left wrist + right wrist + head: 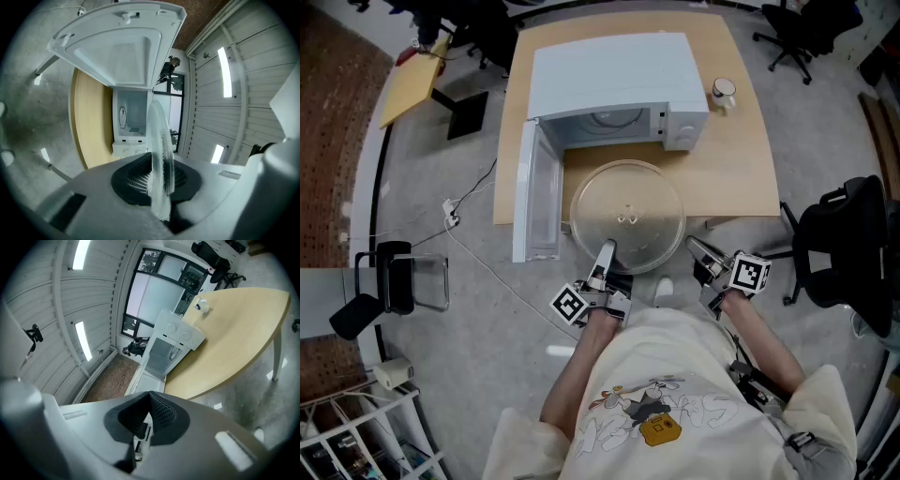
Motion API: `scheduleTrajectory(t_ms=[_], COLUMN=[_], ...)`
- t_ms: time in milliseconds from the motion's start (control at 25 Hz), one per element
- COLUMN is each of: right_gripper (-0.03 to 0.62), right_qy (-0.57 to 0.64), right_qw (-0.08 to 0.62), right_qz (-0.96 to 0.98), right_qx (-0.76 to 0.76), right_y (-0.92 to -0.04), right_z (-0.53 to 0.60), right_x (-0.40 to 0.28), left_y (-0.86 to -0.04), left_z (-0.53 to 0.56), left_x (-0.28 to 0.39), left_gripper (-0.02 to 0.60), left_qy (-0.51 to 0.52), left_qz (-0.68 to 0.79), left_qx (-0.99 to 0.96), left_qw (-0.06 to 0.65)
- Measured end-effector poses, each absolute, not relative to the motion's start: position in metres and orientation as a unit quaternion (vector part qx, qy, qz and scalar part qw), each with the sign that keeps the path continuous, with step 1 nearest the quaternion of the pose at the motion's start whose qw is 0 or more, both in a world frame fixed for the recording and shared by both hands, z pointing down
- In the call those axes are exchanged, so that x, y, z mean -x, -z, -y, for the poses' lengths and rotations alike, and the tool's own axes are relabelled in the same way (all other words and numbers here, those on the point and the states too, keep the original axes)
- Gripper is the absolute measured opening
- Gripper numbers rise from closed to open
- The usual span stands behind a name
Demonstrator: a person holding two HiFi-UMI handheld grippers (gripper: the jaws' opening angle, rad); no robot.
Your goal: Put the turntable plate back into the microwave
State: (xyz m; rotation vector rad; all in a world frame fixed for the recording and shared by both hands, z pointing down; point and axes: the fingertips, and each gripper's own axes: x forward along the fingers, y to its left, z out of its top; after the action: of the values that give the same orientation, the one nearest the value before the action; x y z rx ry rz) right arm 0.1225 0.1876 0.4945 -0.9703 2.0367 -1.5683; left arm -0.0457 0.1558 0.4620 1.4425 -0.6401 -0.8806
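The clear glass turntable plate (627,217) hangs level in front of the white microwave (614,92), over the table's front edge. My left gripper (606,255) is shut on the plate's near rim. In the left gripper view the plate (160,159) stands edge-on between the pads, with the microwave's cavity (130,117) and its swung-open door (117,42) beyond. My right gripper (700,253) is shut on nothing, off the table's front edge to the right of the plate. Its pads (157,413) meet in the right gripper view.
The microwave door (535,192) stands open to the left of the cavity. A white mug (724,92) sits on the wooden table (731,159) right of the microwave. Office chairs (844,248) stand at the right, a cable (473,248) crosses the floor at the left.
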Motion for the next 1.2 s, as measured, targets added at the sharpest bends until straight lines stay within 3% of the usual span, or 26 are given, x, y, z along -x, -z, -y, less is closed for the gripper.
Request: scheduleTrajectory(t_ms=[320,600,1200], right_gripper=[0.006,0.008,0.008], right_qy=[0.555,0.565,0.599], right_qw=[0.176,0.253,0.253], right_qz=[-0.741,-0.725,-0.707], right_qx=[0.334,0.303,0.277], right_y=[-0.492,-0.477,-0.493], right_z=[-0.214,-0.219,-0.221], right_x=[-0.125,-0.127,-0.124], left_y=[-0.451,-0.454,-0.465], left_z=[-0.181,-0.195,-0.204], left_x=[0.038,0.036,0.045], left_gripper=[0.029,0.029,0.029], left_qy=[0.399,0.391,0.407], left_qz=[0.282,0.290,0.317], left_qx=[-0.618,-0.612,-0.586], left_qw=[0.616,0.623,0.624])
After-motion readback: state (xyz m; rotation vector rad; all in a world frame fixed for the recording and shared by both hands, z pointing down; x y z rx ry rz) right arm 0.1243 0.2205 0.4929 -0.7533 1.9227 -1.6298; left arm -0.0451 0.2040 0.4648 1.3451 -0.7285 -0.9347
